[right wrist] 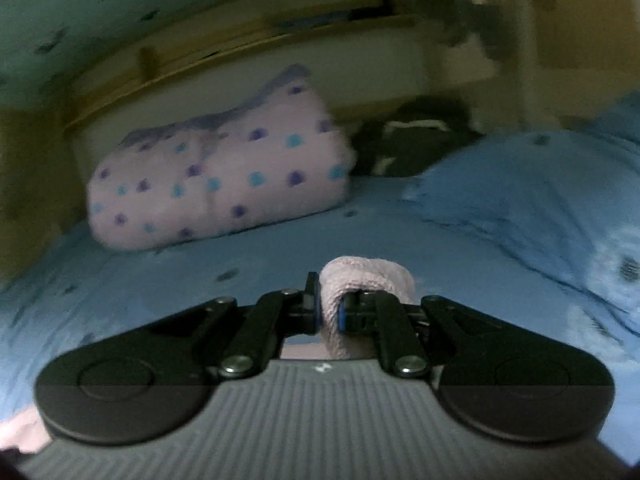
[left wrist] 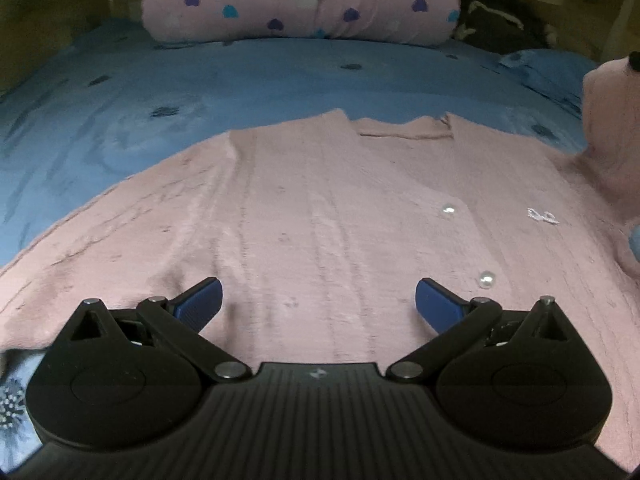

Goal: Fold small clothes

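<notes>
A small pink knit garment [left wrist: 320, 208] with pearl buttons lies spread flat on the blue bedsheet [left wrist: 240, 80]. My left gripper [left wrist: 319, 300] is open and empty, hovering low over the garment's near part. At the right edge of the left wrist view a raised fold of the pink garment [left wrist: 608, 128] stands up off the bed. My right gripper [right wrist: 329, 312] is shut on a bunched edge of the pink garment [right wrist: 360, 280] and holds it above the sheet.
A pink pillow with blue and purple hearts [left wrist: 300, 0] lies at the head of the bed and also shows in the right wrist view [right wrist: 220, 184]. A dark cloth heap [left wrist: 500, 20] sits beside it. A blue pillow [right wrist: 540, 200] lies at the right.
</notes>
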`<move>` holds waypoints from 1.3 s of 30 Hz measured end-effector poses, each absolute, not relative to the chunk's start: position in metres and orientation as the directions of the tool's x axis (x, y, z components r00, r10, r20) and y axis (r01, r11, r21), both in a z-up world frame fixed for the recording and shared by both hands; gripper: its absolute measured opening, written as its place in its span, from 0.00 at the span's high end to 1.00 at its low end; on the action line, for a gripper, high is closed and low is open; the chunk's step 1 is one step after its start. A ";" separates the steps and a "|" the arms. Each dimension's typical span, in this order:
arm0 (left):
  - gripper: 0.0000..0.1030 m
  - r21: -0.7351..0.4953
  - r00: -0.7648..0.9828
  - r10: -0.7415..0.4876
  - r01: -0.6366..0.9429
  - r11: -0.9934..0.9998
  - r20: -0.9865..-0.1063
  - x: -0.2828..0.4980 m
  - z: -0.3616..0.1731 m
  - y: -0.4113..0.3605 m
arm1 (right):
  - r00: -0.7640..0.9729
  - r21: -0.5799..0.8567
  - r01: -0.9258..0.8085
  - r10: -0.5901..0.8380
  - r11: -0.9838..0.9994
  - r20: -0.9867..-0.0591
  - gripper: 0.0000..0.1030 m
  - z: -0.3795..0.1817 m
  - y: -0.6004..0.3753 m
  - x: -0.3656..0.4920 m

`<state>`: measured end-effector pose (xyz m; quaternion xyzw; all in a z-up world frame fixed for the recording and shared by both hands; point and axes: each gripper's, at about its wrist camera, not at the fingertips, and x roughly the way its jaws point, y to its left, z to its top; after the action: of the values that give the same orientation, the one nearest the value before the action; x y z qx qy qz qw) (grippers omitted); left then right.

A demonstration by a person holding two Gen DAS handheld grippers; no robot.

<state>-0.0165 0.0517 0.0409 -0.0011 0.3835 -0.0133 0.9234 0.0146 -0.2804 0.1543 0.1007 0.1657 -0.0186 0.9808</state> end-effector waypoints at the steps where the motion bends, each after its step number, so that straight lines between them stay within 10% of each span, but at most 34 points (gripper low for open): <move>1: 0.00 -0.017 0.704 -0.023 0.015 1.000 -0.710 -0.016 0.042 0.056 | 0.942 0.183 0.051 0.013 0.982 -0.336 0.89 0.153 -0.268 0.019; 18: 0.00 -0.045 0.683 -0.001 -0.046 0.998 -0.730 -0.004 0.041 0.066 | 0.755 0.227 -0.167 0.272 0.960 -0.597 0.86 0.047 -0.160 0.026; 23: 0.00 -0.039 0.687 -0.003 -0.037 0.999 -0.727 -0.003 0.039 0.064 | 0.746 0.320 -0.099 0.283 0.942 -0.603 0.52 0.041 -0.170 0.016; 39: 0.00 0.031 0.711 -0.086 0.149 0.988 -0.698 -0.035 0.037 0.015 | 0.768 0.247 -0.159 0.277 0.956 -0.578 0.51 0.088 -0.206 -0.041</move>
<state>-0.0351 0.0145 0.0370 0.0423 0.3749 -0.0635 0.9239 -0.0405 -0.2061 0.0884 0.0924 0.3203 0.1164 0.9356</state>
